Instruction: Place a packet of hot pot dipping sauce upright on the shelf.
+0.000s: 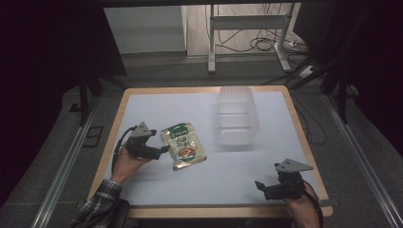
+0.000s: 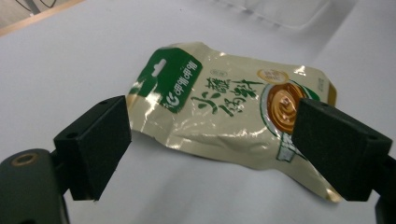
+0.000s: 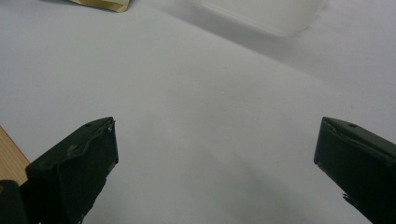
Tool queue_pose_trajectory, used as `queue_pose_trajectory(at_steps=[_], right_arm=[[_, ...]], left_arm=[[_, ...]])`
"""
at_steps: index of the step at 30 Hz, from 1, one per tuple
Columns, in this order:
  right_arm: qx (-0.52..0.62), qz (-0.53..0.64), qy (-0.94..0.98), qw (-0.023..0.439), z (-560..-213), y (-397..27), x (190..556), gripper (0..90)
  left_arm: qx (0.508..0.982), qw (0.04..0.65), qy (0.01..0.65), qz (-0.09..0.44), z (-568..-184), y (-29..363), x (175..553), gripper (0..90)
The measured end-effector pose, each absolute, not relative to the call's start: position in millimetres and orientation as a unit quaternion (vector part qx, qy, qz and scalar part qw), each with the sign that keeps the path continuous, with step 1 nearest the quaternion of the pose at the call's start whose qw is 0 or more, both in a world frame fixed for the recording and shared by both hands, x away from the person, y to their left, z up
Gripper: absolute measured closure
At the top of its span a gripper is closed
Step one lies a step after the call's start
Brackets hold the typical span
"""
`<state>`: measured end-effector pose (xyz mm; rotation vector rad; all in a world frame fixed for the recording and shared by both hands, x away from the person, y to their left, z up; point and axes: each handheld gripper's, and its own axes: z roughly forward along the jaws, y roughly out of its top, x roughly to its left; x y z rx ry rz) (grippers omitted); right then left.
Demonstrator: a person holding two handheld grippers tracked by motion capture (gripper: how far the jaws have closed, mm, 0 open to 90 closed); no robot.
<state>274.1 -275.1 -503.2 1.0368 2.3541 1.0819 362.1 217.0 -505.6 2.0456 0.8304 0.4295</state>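
Observation:
A gold and green food pouch (image 1: 184,146) lies flat on the white table top, left of centre. My left gripper (image 1: 161,151) is open just to its left, jaws facing it. In the left gripper view the pouch (image 2: 224,112) lies just beyond the two spread jaws, its near edge between them, untouched. My right gripper (image 1: 261,186) is open near the front right of the table, over bare surface. Its own view shows the jaws wide apart, nothing between them, and a corner of the pouch (image 3: 105,4) at the top.
A clear plastic container (image 1: 236,115) stands at the back right of the table, also seen as a pale tub (image 3: 266,14) ahead of the right gripper. The wooden table edge (image 1: 209,211) runs along the front. A metal stand and cables sit on the floor behind.

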Motion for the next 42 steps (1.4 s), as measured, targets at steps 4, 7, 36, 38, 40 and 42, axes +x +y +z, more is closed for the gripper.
queue_pose_trajectory(at_steps=[4,7,36,38,40,42], right_arm=[[0.364,0.381,0.832,0.174,-503.3,-274.2,273.8,0.0],[0.363,0.380,0.833,0.172,-504.0,-273.7,274.0,0.0],[0.352,0.366,0.845,0.168,-507.4,-270.1,274.0,0.5],[0.350,0.365,0.846,0.170,-507.2,-270.2,274.0,0.5],[0.350,0.365,0.846,0.170,-507.2,-269.9,273.8,0.5],[0.350,0.365,0.846,0.170,-507.3,-269.8,273.8,0.5]], left_arm=[[0.823,0.435,0.326,0.165,-505.1,213.1,372.8,15.0],[0.827,0.431,0.323,0.165,-506.5,209.7,380.8,15.3],[0.858,0.385,0.312,0.132,-531.8,187.2,452.5,21.2],[0.860,0.381,0.315,0.126,-534.4,186.9,454.5,22.2],[0.862,0.379,0.317,0.116,-537.4,187.2,456.1,23.1],[0.862,0.381,0.318,0.105,-539.0,186.5,456.2,24.3]])
